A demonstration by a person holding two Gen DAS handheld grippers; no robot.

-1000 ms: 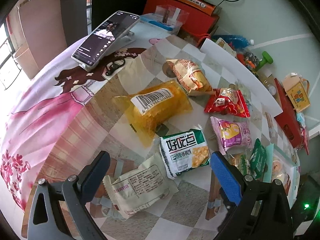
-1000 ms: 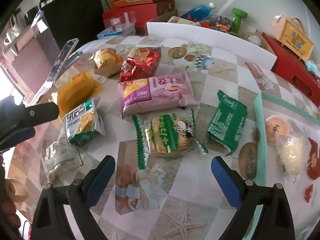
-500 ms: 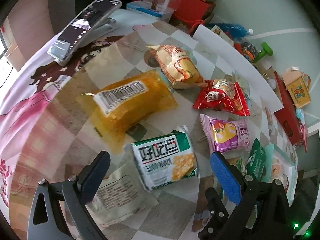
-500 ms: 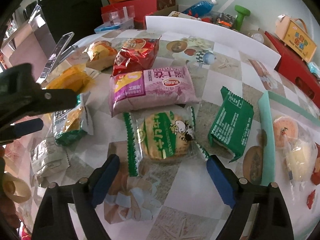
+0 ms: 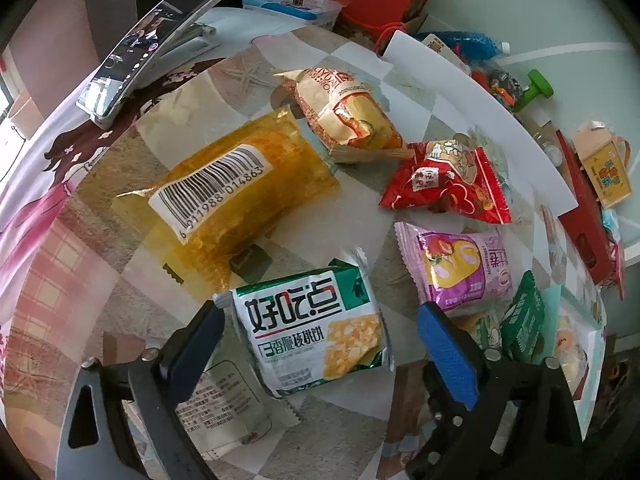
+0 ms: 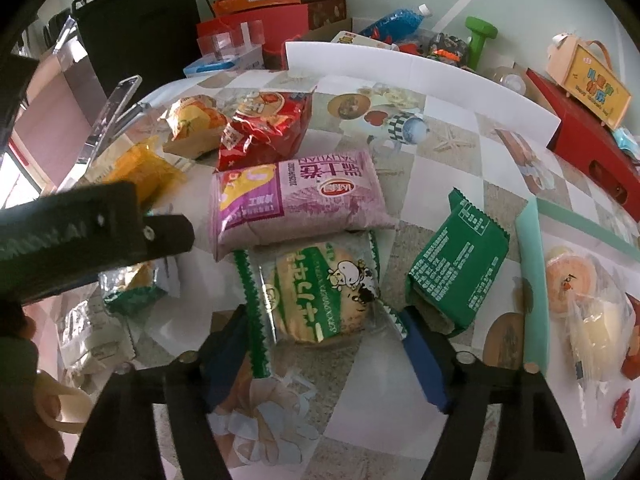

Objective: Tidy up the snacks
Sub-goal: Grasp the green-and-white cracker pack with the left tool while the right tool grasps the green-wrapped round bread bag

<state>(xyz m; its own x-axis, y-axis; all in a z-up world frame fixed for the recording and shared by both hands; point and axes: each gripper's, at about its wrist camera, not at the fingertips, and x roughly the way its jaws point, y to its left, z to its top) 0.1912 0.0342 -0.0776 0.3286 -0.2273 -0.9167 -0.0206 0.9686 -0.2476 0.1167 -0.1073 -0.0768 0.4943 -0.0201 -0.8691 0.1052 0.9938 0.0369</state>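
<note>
Clearly most of the sorting is not done: about eight packets lie loose on the table (image 6: 448,128), and only a few sweets sit on the teal tray (image 6: 532,280). Right gripper (image 6: 328,348) is closing around the round cow biscuit (image 6: 320,292), not yet clamping it. Left gripper (image 5: 320,344) straddles the green-and-white cracker pack (image 5: 312,332), jaws apart and narrowing.

Looks like a home living space, not a lab. Table (image 6: 452,128) has a printed cartoon-and-checker cloth; phone on a stand (image 5: 148,46) at its edge. Floor behind holds gift boxes (image 6: 280,12), a green dumbbell (image 6: 480,38), a water bottle (image 6: 394,24), toys.
</note>
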